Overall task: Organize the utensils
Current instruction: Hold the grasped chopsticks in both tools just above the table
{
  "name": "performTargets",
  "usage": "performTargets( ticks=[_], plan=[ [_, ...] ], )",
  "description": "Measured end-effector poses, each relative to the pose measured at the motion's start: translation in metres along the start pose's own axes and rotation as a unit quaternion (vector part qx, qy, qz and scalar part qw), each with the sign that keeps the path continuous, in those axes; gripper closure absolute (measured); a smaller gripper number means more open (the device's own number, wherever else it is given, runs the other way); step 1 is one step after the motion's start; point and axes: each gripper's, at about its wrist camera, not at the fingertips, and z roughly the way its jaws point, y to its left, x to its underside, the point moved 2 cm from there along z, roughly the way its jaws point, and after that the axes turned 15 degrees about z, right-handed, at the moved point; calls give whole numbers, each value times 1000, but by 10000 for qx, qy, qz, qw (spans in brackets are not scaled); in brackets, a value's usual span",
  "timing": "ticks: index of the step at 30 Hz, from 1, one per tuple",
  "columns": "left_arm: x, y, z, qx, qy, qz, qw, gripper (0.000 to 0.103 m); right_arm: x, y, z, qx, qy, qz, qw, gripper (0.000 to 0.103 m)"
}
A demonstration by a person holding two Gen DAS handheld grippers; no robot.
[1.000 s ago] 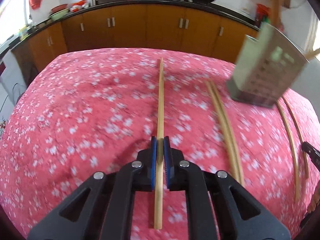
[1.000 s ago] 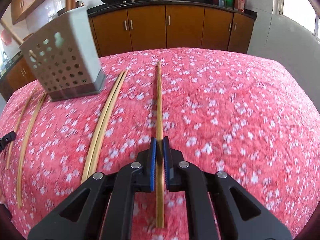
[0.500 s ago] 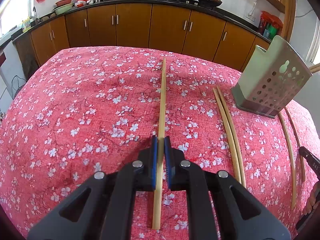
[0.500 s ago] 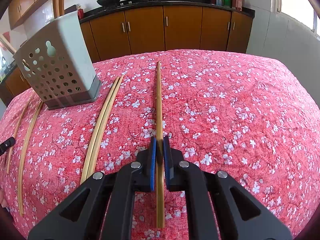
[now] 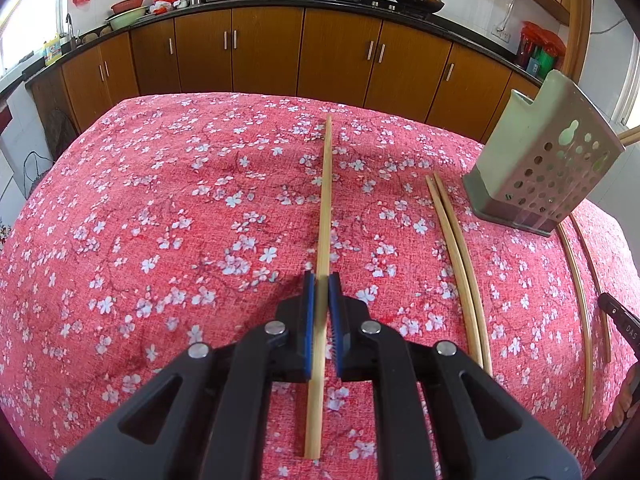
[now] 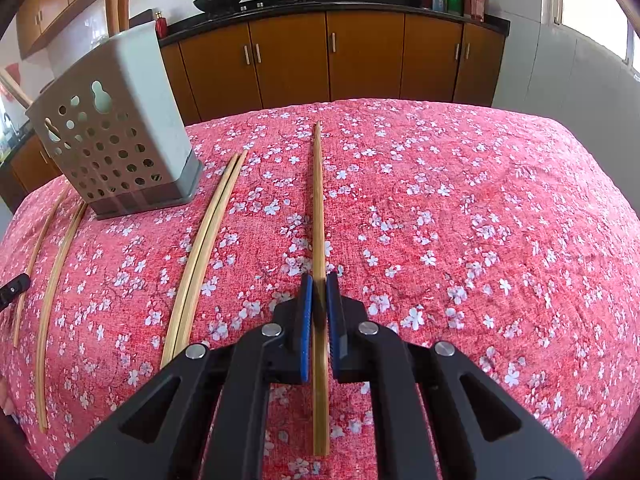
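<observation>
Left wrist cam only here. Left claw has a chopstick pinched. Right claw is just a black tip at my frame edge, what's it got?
Observer: The right claw is shut on a chopstick of its own, which points away toward the cabinets.
Operator: Anything in the holder? Its top is cut off on my side.
Observer: Yes. Two chopsticks stand in the holder and rise out of its top, past the upper edge of the right wrist view.
</observation>
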Motion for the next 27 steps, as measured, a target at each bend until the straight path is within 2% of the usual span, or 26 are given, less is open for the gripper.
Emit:
performTargets(
  ticks=[27],
  plan=[
    [-1,-1,-1,17,10,-31,10000,92,0,0,0,-8,2,1,10000,95]
  ],
)
